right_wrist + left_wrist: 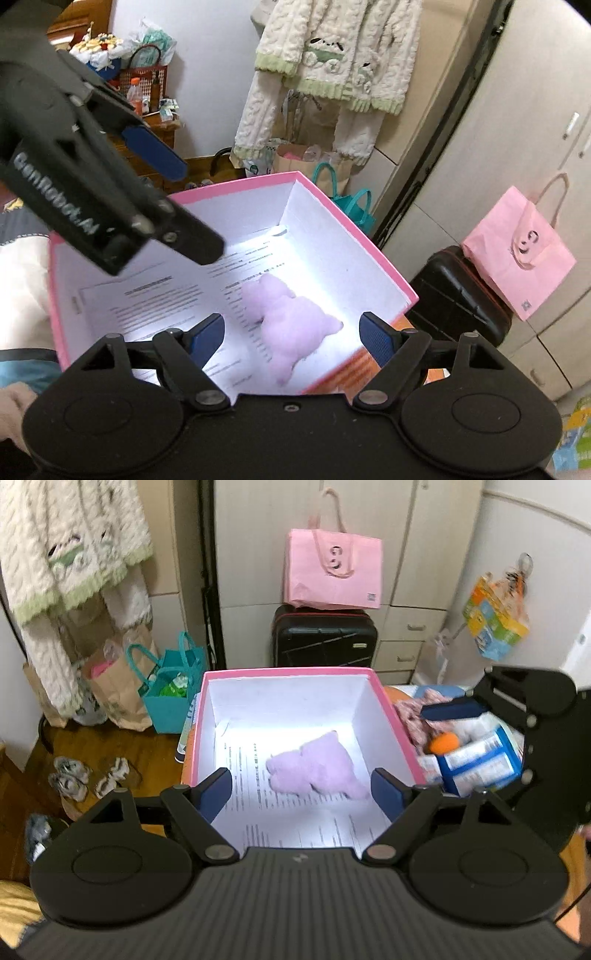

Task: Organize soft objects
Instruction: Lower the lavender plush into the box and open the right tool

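Note:
A lilac plush toy (317, 770) lies on printed paper inside an open pink box (288, 672) with white walls; both also show in the right wrist view, the toy (288, 325) and the box (354, 229). My left gripper (303, 792) is open and empty above the box's near edge. My right gripper (291, 336) is open and empty above the box, and is seen from the left wrist view (448, 709) at the right. An orange soft ball (443, 743) and floral fabric (415, 716) lie right of the box.
Blue-and-white packets (480, 760) lie right of the box. A black suitcase (325, 637) with a pink bag (332, 568) stands behind. A teal bag (173, 694), paper bags and slippers (88, 777) are on the wooden floor at left. A knitted garment (332, 55) hangs nearby.

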